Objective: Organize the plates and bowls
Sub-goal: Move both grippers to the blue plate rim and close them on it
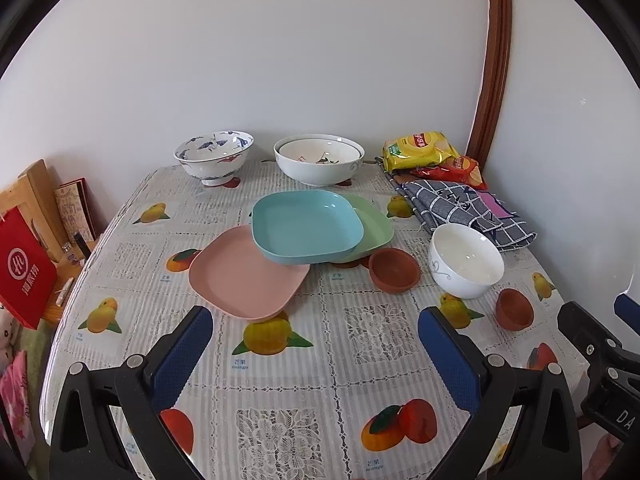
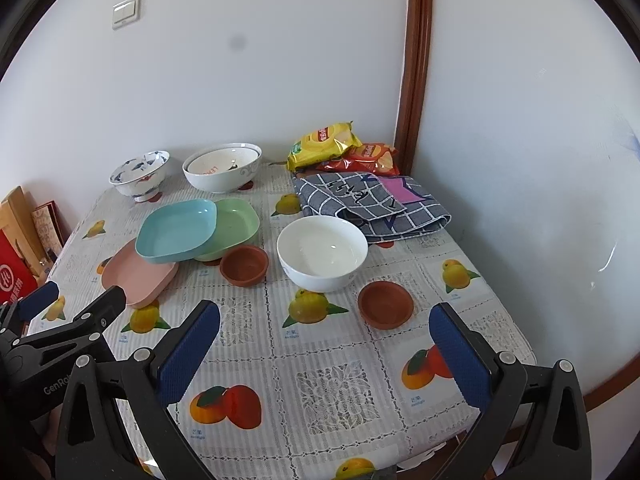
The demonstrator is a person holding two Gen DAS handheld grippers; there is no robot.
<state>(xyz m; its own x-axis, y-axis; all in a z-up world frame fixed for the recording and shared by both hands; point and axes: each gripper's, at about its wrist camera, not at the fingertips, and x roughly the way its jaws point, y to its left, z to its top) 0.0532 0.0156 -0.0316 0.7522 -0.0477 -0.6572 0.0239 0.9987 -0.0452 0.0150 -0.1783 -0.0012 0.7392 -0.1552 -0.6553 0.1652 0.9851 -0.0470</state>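
Both the left tool (image 1: 316, 340) and the right tool (image 2: 324, 340) gape wide and empty low in frame over the bench (image 1: 360, 360). At centre, a square blue plastic plate (image 1: 306, 224) overlaps a pink plate (image 1: 244, 276) and a green plate (image 1: 374, 228). Right of them stand a plain white bowl (image 1: 466, 260) and two small brown clay dishes (image 1: 394, 270).
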